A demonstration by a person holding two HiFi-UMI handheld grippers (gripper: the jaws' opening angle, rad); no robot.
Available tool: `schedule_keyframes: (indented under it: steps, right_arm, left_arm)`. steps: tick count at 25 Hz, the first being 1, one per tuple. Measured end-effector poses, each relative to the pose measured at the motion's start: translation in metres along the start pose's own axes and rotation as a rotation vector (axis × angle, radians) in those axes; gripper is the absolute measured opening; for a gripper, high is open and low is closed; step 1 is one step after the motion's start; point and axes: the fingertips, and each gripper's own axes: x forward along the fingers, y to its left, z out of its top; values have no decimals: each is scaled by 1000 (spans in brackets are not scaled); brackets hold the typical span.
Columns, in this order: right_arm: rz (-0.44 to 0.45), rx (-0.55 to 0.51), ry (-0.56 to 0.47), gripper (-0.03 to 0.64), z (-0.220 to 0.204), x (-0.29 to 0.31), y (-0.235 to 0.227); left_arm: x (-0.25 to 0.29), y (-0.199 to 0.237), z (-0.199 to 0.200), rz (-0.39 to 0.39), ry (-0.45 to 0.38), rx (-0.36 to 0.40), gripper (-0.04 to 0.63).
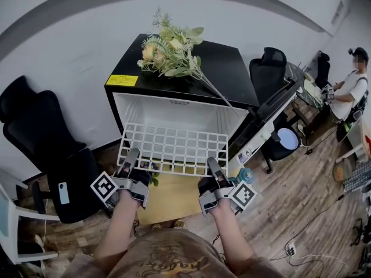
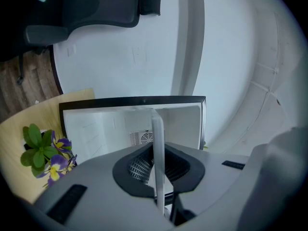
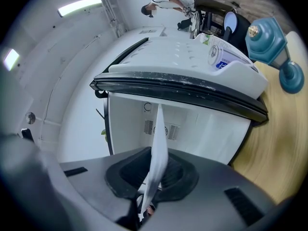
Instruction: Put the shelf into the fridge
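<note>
Left gripper (image 1: 130, 157) and right gripper (image 1: 213, 165) each clamp their jaws on the white wire shelf's (image 1: 174, 146) near edge at the open fridge (image 1: 232, 74); only the head view shows flowers (image 1: 171, 51) on top.

Left tool (image 1: 130, 156), right tool (image 1: 214, 165) grip near edge of white wire shelf (image 1: 174, 147); far end inside open fridge (image 1: 233, 68); flowers (image 1: 171, 51) atop.

Yellow sticker (image 1: 122, 80): on the fridge (image 1: 232, 68) top, at its 8 o'clock corner; print too small to read.
Can (image 3: 219, 57): blue print, blurred, illegible.
Readable text: none.
</note>
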Motion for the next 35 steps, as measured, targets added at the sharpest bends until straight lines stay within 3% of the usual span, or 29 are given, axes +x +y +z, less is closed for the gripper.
schedule_keyframes:
  steps: [35]
  right_arm:
    - [-53, 84, -15, 14, 7, 14, -1]
  left_arm:
    - [14, -2, 5, 44, -42, -15, 49]
